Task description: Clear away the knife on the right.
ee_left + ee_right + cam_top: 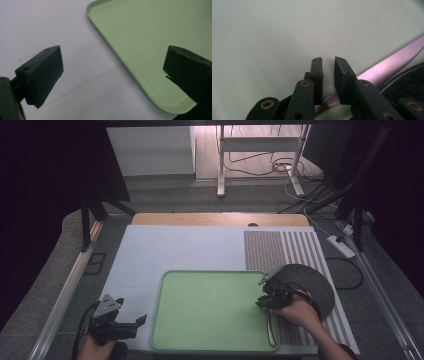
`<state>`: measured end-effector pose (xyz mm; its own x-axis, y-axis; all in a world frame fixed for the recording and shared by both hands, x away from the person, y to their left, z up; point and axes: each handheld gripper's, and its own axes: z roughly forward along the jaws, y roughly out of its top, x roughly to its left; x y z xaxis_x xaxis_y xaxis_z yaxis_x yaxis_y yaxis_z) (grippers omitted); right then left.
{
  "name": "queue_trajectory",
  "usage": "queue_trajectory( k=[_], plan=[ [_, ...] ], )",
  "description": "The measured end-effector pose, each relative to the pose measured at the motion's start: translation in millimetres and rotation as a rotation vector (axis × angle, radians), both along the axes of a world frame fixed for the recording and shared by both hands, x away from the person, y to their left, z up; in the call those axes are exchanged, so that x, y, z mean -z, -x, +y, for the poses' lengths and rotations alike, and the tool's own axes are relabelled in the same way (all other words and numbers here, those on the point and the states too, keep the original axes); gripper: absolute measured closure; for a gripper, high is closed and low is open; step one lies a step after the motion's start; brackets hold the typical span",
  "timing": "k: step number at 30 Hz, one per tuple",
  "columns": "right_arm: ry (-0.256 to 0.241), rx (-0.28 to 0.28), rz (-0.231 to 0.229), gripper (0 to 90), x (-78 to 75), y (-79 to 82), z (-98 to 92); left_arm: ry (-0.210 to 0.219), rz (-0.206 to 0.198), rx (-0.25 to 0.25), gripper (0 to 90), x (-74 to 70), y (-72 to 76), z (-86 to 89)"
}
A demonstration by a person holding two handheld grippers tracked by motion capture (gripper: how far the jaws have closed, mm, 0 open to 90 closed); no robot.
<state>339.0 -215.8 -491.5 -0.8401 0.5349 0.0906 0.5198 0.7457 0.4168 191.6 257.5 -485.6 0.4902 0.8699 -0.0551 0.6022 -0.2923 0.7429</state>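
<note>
My right hand-held gripper (328,62), jaws nearly together over a metal utensil handle (387,65) on the green tray (210,340); left hand-held gripper (112,72) wide apart, idle. Next: release cleanly, withdraw.

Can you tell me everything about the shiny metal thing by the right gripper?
It looks like the handle of a metal utensil: long, flat, smooth and shiny, with a purplish gleam. It lies along the right edge of the green tray, beside a dark round mat. The right gripper sits over it, jaws slightly apart. Its working end is hidden.
</note>
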Motion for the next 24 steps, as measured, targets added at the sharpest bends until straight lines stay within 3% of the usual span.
queue_trajectory(
  k=[14,19,24],
  plan=[
    [-0.054,0.018,-0.106,47.7,-11.2,5.0,2.5,0.002,0.002,0.001,3.7,0.1,-0.2,0.1],
    [-0.053,0.019,-0.101,33.3,-12.2,8.1,4.1,0.001,0.002,0.002,3.7,0.1,-0.2,0.0],
    [-0.055,0.068,-0.112,21.5,-13.1,9.0,3.8,0.002,0.002,0.002,3.7,0.1,-0.2,0.1]
  ],
)
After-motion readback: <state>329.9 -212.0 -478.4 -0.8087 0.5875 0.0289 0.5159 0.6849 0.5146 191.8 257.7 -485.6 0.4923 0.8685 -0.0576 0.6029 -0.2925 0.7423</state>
